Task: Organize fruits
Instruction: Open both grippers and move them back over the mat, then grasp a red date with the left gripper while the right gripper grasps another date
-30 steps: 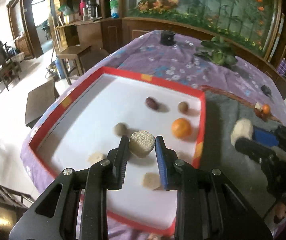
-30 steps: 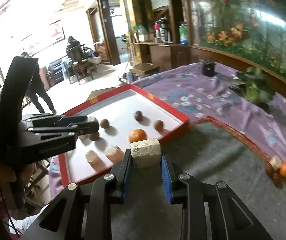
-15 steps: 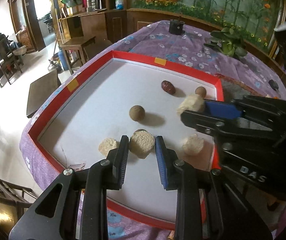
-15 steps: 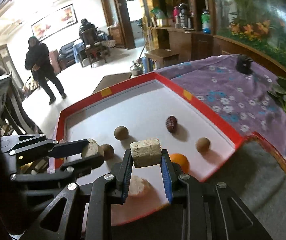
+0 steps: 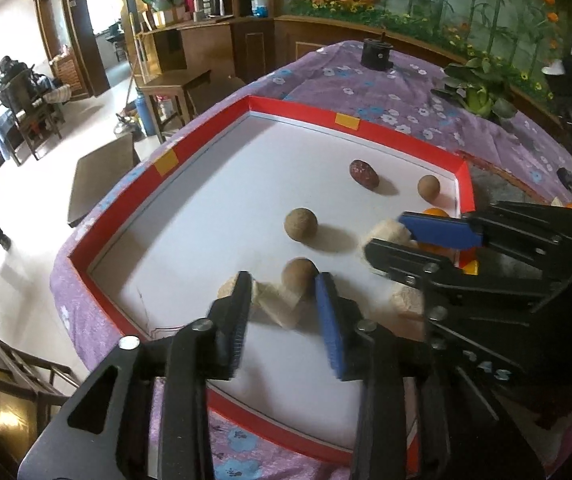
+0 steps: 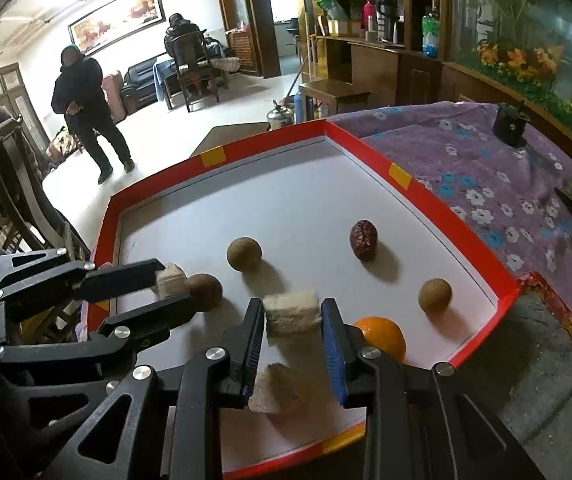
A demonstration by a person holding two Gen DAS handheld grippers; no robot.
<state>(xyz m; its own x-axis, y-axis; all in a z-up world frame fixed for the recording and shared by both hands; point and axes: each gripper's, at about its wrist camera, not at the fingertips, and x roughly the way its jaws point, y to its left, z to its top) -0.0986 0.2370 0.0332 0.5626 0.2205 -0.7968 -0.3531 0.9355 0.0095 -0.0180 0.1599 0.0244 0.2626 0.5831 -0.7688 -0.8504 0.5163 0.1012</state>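
- Left gripper [image 5: 284, 312]: jaws part open over the tray [image 5: 201, 140]. A pale chunk [image 5: 275, 304] sits between the pads, against the left one with a gap to the right one. It looks set down on the tray floor, not pinched.
- A brown ball [image 5: 300, 274] is just behind that chunk, touching or nearly so.
- Right gripper [image 6: 292, 336]: jaws narrow, with a pale block [image 6: 292, 312] pinched at the very tips on its two flat sides. It is held above the tray floor near the front rim.
- A loose piece [image 6: 279, 388] lies on the tray right under the right jaws. An orange [image 6: 382, 336] is just beside the right finger.
- Handling, as a judgement: the pale pieces look light, fibrous and a bit crumbly, so they want low force. Grip flat face to flat face, deeper on the pads than the current tip hold.
- Balls and the date [image 6: 364, 240] are round and will likely roll if nudged. Take them across the middle.
- Risk: lowering the block onto the loose piece or bumping the orange.
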